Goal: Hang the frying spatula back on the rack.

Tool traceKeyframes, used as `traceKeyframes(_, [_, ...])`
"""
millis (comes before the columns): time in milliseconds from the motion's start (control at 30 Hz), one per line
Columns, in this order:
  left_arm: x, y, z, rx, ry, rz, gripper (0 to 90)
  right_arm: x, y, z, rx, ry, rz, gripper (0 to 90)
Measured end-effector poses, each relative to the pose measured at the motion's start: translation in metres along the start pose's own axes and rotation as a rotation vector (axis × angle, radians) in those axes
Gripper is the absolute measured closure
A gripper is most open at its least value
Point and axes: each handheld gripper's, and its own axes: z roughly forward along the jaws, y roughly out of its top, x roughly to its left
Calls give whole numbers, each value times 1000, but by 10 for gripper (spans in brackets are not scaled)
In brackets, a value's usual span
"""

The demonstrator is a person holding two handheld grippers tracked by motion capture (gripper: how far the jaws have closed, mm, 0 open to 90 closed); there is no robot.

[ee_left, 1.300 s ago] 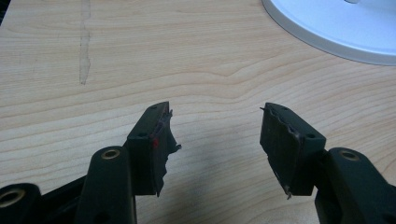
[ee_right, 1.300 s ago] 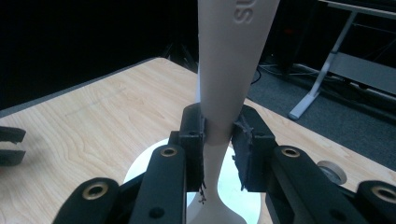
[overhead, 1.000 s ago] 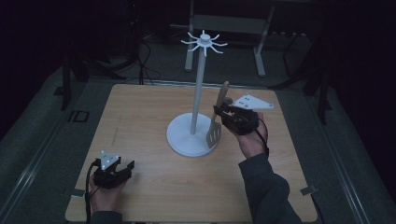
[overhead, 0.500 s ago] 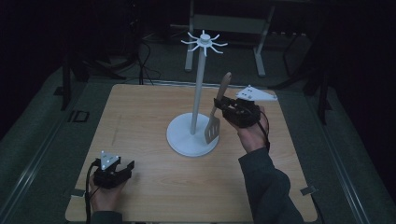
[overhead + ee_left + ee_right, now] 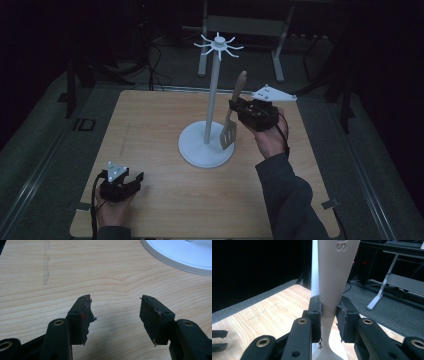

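My left gripper (image 5: pixel 120 184) rests near on the counter (image 5: pixel 150 125), fingers apart, empty. Right gripper (image 5: pixel 239 112) fingers clamp the spatula (image 5: pixel 231 125) handle, held upright beside the stand (image 5: pixel 212 100). I'd lift straight, aligning the handle end with a top hook (image 5: pixel 235 48).

Wooden table (image 5: pixel 150 125), pale grain, faint grey streak (image 5: pixel 46 262) running across the boards | off its left edge, a small marker tag (image 5: pixel 83 124) flat on the grey floor (image 5: pixel 45 150) | beyond the far edge, a white-legged desk frame (image 5: pixel 240 25), dark cables (image 5: pixel 155 60) trailing beside it | near-right corner, a metal bracket (image 5: pixel 328 203)
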Motion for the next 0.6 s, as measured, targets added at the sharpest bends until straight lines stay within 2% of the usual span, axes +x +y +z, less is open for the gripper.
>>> traceKeyframes(600, [0, 0, 0, 2, 0, 2, 428, 0, 16, 2, 0, -6, -3, 746])
